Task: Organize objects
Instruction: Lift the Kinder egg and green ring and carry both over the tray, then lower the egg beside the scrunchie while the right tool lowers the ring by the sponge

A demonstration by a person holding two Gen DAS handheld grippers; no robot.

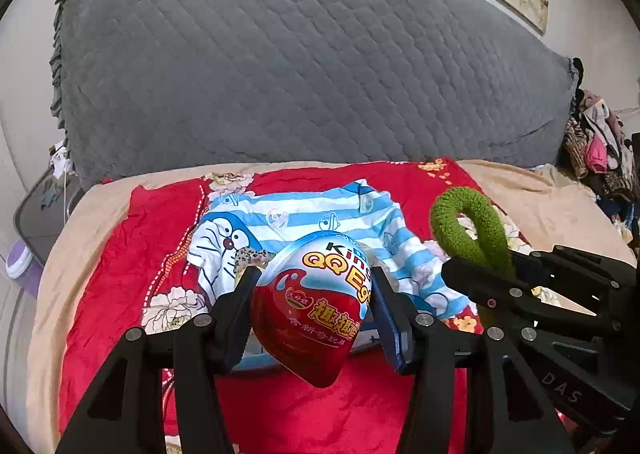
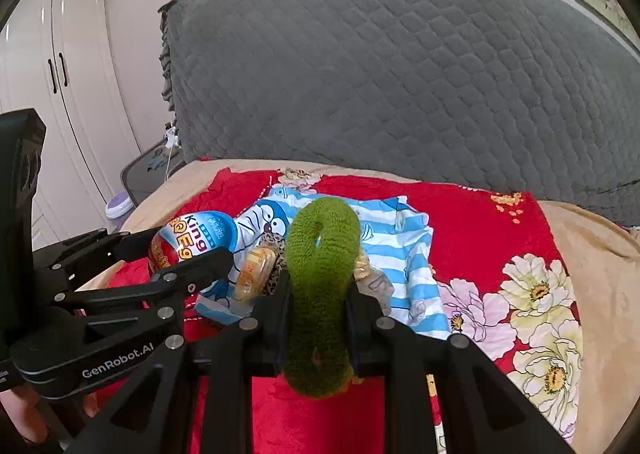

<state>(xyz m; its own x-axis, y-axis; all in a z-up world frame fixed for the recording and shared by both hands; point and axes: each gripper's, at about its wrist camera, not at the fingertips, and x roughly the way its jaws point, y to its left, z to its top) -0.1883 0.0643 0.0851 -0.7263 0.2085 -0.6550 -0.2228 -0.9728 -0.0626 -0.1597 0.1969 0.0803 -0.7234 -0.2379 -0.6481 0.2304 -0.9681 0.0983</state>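
Observation:
My left gripper (image 1: 314, 290) is shut on a red and white plastic toy egg (image 1: 316, 306) with printed letters, held above the bed. The same egg (image 2: 192, 238) shows at the left of the right wrist view. My right gripper (image 2: 318, 286) is shut on a fuzzy green loop (image 2: 320, 286), squeezed flat between the pads; in the left wrist view the green loop (image 1: 468, 226) sticks up at the right. Under both lies a blue and white striped cartoon shirt (image 1: 312, 214) on a red floral cloth (image 1: 160, 238). A small orange packet (image 2: 256, 274) lies on the shirt.
A big grey quilted cushion (image 1: 304, 66) stands behind the bed. Beige bedding (image 2: 600, 274) rims the red cloth. A pile of clothes (image 1: 600, 150) sits at the far right. A white wardrobe (image 2: 52, 74) and a purple-lidded tub (image 2: 118, 206) are at the left.

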